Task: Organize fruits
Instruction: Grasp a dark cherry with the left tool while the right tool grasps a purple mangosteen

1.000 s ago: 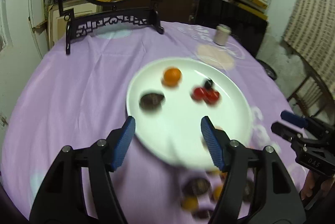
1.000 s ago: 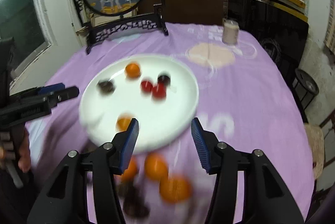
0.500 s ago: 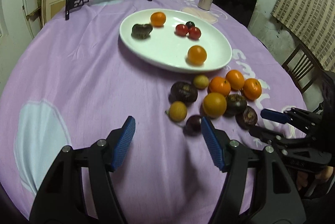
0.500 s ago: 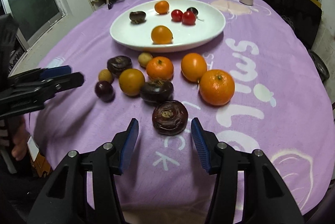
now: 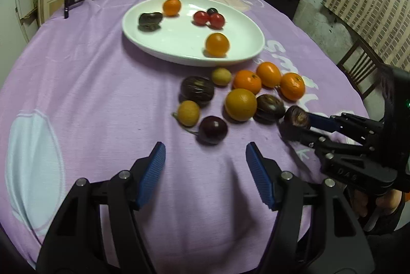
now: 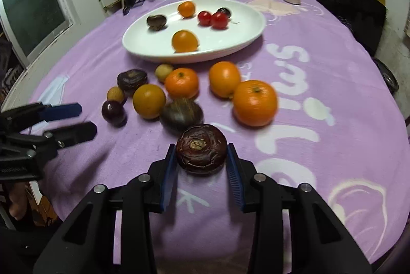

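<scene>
The right tongs (image 6: 201, 158) are closing on a dark wrinkled fruit (image 6: 201, 149), both blue pads touching its sides, at the near end of the fruit pile on the purple-clothed table (image 6: 320, 64). The left tongs (image 5: 205, 171) stand apart with nothing between them, over bare cloth just short of a dark plum (image 5: 213, 129). Loose oranges and dark fruits lie between the tongs and the white plate (image 6: 246, 39), which holds six fruits toward the table's far edge.
</scene>
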Demonstrator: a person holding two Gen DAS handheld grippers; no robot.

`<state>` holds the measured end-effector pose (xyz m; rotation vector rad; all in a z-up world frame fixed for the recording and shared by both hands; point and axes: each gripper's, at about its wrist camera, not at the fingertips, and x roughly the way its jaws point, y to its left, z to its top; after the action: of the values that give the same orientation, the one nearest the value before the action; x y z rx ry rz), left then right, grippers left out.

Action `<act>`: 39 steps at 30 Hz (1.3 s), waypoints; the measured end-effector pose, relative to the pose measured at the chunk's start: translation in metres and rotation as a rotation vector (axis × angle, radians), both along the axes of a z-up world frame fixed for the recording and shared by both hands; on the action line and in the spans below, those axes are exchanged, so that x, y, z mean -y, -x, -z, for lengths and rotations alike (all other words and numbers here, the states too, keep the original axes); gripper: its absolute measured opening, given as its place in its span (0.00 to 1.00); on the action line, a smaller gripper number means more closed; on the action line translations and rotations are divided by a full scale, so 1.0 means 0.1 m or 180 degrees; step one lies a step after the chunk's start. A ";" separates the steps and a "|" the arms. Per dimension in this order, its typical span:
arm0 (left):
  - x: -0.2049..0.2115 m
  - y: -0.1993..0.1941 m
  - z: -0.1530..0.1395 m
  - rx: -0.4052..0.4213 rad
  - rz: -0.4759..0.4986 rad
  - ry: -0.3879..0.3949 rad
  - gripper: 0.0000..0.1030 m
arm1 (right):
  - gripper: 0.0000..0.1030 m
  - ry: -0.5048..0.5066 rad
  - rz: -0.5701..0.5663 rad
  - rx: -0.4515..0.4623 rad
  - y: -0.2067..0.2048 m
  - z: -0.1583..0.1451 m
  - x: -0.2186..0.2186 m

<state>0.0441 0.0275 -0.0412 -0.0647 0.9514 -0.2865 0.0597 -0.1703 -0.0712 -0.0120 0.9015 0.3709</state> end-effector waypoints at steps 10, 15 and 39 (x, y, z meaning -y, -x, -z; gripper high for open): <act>0.24 -0.23 0.16 -0.0131 0.0060 -0.0016 0.27 | 0.38 -0.0156 0.0005 -0.0035 0.07 -0.01 0.10; 0.27 -0.24 0.19 -0.0141 0.0075 0.0005 0.11 | 0.38 -0.0191 -0.0008 -0.0030 0.09 -0.02 0.13; 0.19 -0.47 0.13 -0.0071 -0.0201 -0.0234 0.37 | 0.38 -0.0219 -0.0062 -0.0082 0.05 -0.01 0.09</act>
<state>0.0909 0.0086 -0.0544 -0.0304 0.9792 -0.1927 0.0547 -0.1790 -0.0701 0.0476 0.9141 0.4209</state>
